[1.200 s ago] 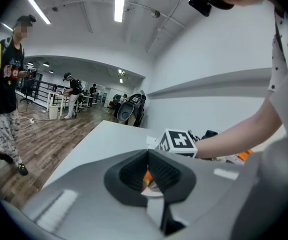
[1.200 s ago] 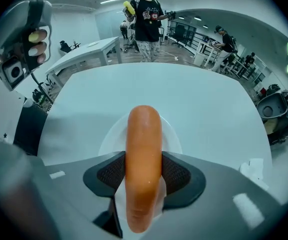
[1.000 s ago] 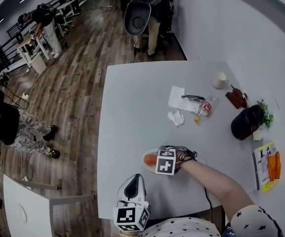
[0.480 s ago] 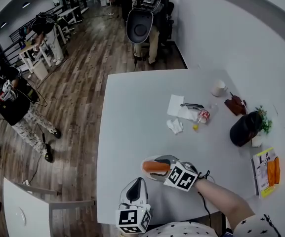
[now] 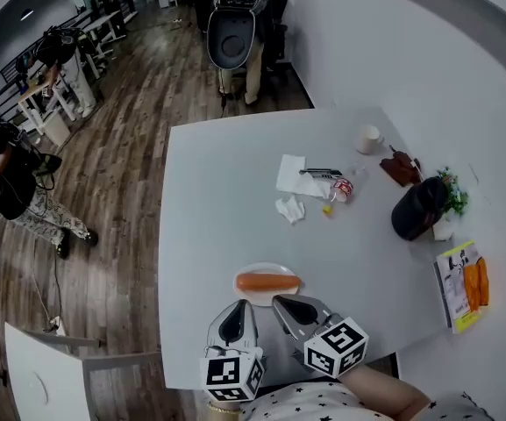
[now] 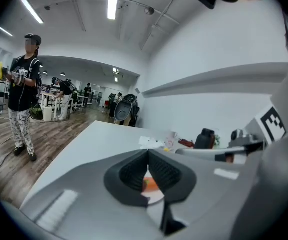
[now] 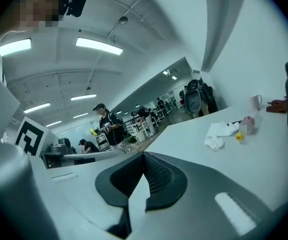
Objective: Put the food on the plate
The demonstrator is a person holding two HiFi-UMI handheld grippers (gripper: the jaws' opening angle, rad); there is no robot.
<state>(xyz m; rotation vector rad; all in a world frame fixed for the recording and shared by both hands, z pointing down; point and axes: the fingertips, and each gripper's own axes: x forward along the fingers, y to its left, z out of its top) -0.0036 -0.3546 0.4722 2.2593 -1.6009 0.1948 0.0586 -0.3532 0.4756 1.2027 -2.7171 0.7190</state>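
Note:
An orange sausage (image 5: 268, 281) lies on a small white plate (image 5: 267, 270) near the table's front edge. In the left gripper view the sausage (image 6: 151, 184) and the plate (image 6: 155, 196) show just past the jaws. My left gripper (image 5: 238, 310) sits right in front of the plate, jaws shut and empty. My right gripper (image 5: 286, 303) is beside it, just right of the plate's near rim, shut with nothing between its jaws. In the right gripper view the gripper (image 7: 144, 159) points over bare table.
On the white table (image 5: 217, 200) lie crumpled napkins (image 5: 291, 207), a small red-labelled cup (image 5: 343, 188), a white cup (image 5: 369, 137), a black bag (image 5: 419, 207) and a packet of orange food (image 5: 461, 285) at the right edge. People stand on the wood floor at the left.
My right gripper has let go of the sausage and drawn back toward me from the plate, and its jaws have closed. The sausage stays on the plate. The left gripper has barely moved.

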